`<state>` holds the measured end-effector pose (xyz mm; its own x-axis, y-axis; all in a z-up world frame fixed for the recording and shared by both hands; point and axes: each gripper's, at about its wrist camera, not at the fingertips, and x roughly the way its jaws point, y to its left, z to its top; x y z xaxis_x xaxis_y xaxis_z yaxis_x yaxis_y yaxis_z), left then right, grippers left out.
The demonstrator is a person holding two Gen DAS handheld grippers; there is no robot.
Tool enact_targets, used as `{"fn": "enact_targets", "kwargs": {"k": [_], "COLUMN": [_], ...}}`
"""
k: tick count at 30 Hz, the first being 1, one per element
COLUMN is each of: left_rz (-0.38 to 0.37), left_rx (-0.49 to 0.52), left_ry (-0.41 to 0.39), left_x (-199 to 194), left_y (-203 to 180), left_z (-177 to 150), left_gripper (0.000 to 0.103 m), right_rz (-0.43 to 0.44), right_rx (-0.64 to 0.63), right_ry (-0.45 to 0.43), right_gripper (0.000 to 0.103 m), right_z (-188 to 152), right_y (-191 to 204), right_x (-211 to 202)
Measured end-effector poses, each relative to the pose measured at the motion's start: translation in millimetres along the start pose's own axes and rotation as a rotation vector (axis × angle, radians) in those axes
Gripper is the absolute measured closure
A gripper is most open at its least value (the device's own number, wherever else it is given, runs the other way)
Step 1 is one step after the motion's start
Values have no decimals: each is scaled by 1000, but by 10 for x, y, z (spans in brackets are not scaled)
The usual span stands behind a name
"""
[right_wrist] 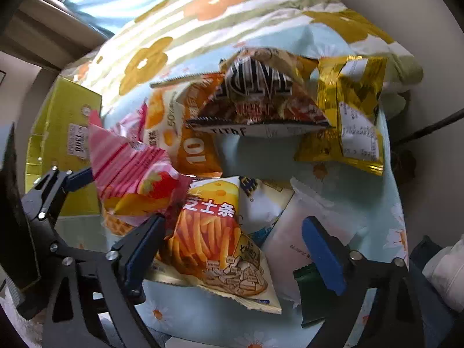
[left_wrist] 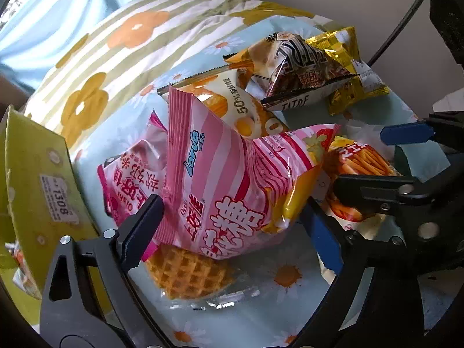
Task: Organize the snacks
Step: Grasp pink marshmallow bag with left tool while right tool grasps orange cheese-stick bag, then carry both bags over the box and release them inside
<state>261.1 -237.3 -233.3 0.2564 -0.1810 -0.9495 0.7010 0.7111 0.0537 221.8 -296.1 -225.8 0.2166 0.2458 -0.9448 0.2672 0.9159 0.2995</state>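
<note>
Pink-striped plastic marshmallow bag [left_wrist: 232,191] sat between my left claw [left_wrist: 232,226], spread wide, unpinched. My right claw [right_wrist: 235,243], equally wide, straddled the orange cheese-stick packet [right_wrist: 214,243]; yellow cardboard box [right_wrist: 66,133] at nine o'clock.

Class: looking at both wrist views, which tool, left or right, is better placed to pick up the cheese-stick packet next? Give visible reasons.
Right. The right tool already straddles the cheese-stick packet, open. The left tool straddles the pink striped bag instead, with the packet off to its side.
</note>
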Motion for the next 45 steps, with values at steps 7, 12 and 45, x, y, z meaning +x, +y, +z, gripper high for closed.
{"fn": "enact_targets", "kwargs": {"k": [7, 12, 45], "left_rz": [-18, -18, 99], "left_rx": [30, 39, -159], "left_ry": [-5, -15, -175], "left_x": [8, -27, -987], "left_y": [2, -12, -56], "left_z": [12, -15, -385], "left_gripper": [32, 36, 37], "right_rz": [-4, 4, 79], "right_rx": [1, -3, -143], "right_ry": [23, 40, -70], "right_gripper": [24, 33, 57], "right_z": [24, 32, -240], "right_y": [67, 123, 134], "right_x": [62, 127, -461]}}
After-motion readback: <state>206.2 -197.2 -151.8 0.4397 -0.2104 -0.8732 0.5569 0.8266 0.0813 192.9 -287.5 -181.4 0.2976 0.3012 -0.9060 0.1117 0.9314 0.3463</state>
